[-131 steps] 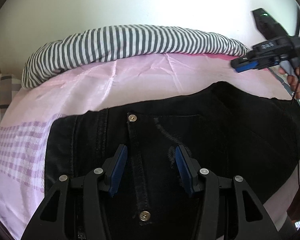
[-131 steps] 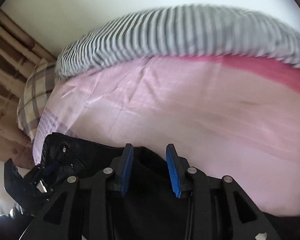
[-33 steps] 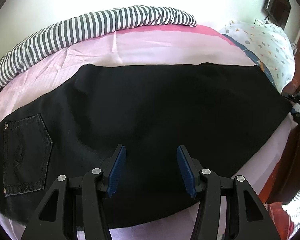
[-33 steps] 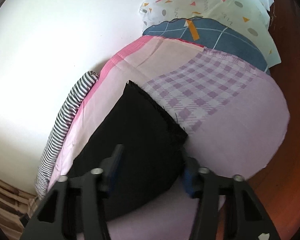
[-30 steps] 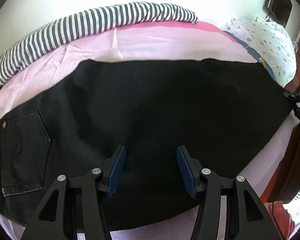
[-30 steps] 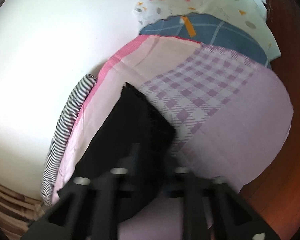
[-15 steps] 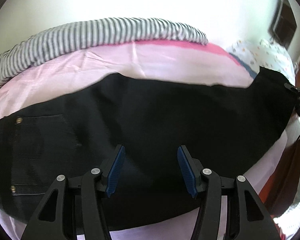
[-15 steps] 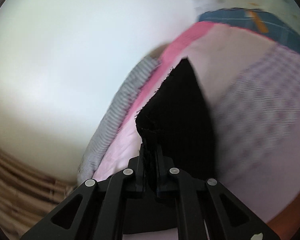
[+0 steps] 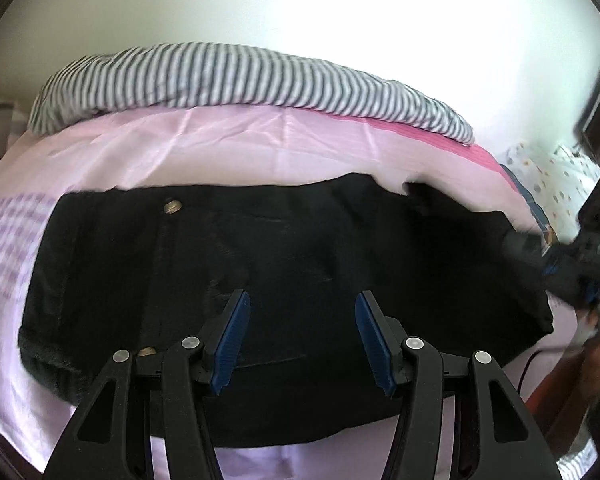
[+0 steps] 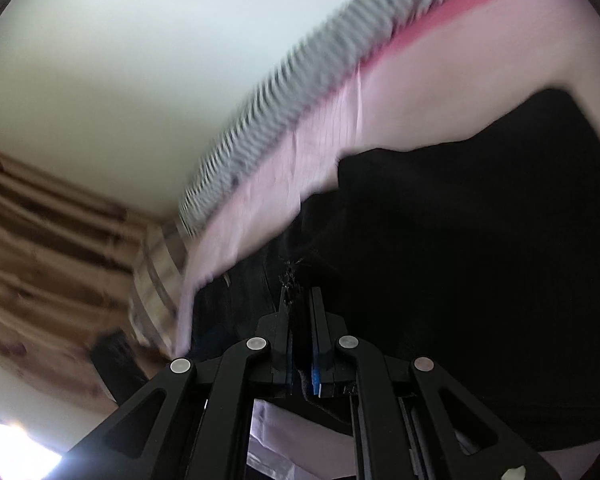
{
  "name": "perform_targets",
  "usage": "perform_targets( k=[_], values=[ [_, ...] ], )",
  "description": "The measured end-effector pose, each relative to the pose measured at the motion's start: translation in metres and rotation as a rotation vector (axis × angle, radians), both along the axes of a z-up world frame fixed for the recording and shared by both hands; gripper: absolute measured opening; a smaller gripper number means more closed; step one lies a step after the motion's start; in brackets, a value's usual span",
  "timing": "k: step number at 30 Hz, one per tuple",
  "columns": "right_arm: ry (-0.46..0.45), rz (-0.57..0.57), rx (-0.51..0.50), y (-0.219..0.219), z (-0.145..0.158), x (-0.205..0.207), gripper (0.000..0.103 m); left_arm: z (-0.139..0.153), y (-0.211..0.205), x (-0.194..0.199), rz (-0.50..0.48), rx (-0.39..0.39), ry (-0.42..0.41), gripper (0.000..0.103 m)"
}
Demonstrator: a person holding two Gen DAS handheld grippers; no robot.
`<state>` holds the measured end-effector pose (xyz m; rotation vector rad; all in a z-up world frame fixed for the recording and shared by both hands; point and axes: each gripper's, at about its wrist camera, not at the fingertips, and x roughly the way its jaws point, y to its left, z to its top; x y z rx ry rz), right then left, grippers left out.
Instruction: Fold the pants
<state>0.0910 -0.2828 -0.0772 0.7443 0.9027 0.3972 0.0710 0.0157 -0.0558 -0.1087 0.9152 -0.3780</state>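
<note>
Carrying the hem end of the pants (image 9: 300, 248) over toward the waist with my right tongs (image 10: 300, 312), which are pinched together on a frayed edge of the black denim, so the legs double back on themselves. Pants lie across the pink bedsheet (image 9: 228, 148), waist end with the brass button (image 9: 171, 208) to the left in the left wrist view, lifted end to the right. Left tongs (image 9: 300, 332) are wide apart and grip nothing, hovering over the middle of the fabric; my read is they're parked there to pin or smooth the fold line once the end lands. Striped blanket (image 9: 220, 76) sits along the far edge, clear of the work. Hard to read: right wrist view is motion-blurred, black on black hides the layer count and fold crease, and in the left view the right tongs are a smear at frame edge.
</note>
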Motion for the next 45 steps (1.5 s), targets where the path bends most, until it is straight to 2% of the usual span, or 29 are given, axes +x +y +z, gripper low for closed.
perform_targets(
  k=[4, 10, 11, 12, 14, 19, 22, 33, 37, 38, 39, 40, 41, 42, 45],
  values=[
    [0.071, 0.054, -0.052, 0.028, -0.028, 0.004, 0.008, -0.003, 0.012, -0.004, -0.012, -0.047, 0.033, 0.056],
    [0.096, 0.091, -0.128, 0.036, -0.043, -0.003, 0.011, -0.004, -0.002, 0.0, -0.113, -0.162, 0.115, 0.056],
    [0.097, 0.097, -0.133, 0.036, -0.043, -0.004, 0.016, -0.004, -0.006, 0.001, -0.13, -0.187, 0.132, 0.056],
    [0.104, 0.109, -0.136, 0.038, -0.041, -0.004, 0.031, -0.003, -0.009, 0.001, -0.144, -0.204, 0.146, 0.056],
    [0.099, 0.117, -0.164, 0.038, -0.036, -0.013, 0.05, -0.003, -0.016, 0.002, -0.175, -0.236, 0.174, 0.056],
    [0.028, 0.089, -0.231, 0.026, -0.013, -0.048, 0.055, -0.006, -0.028, 0.005, -0.22, -0.332, 0.265, 0.056],
    [0.016, 0.054, -0.239, 0.011, -0.009, -0.068, 0.058, -0.011, -0.038, 0.004, -0.244, -0.349, 0.309, 0.056],
    [0.024, -0.079, -0.134, -0.041, -0.023, -0.096, 0.059, -0.039, -0.082, 0.017, -0.258, -0.373, 0.503, 0.056],
    [0.05, -0.105, -0.11, -0.05, -0.034, -0.096, 0.059, -0.037, -0.098, 0.019, -0.261, -0.369, 0.502, 0.056],
    [0.052, -0.112, -0.105, -0.053, -0.035, -0.097, 0.059, -0.033, -0.101, 0.018, -0.265, -0.367, 0.482, 0.053],
    [0.054, -0.121, -0.098, -0.056, -0.037, -0.097, 0.059, -0.031, -0.103, 0.016, -0.268, -0.361, 0.465, 0.04],
    [0.059, -0.135, -0.083, -0.06, -0.039, -0.097, 0.059, -0.025, -0.106, 0.014, -0.28, -0.348, 0.437, 0.031],
    [0.062, -0.15, -0.069, -0.065, -0.04, -0.097, 0.058, -0.02, -0.109, 0.013, -0.289, -0.329, 0.406, 0.015],
    [0.063, -0.165, -0.059, -0.068, -0.041, -0.097, 0.058, -0.014, -0.112, 0.011, -0.298, -0.32, 0.38, 0.007],
    [0.074, -0.209, -0.014, -0.08, -0.042, -0.096, 0.058, 0.001, -0.113, 0.005, -0.305, -0.314, 0.315, 0.005]
  ],
)
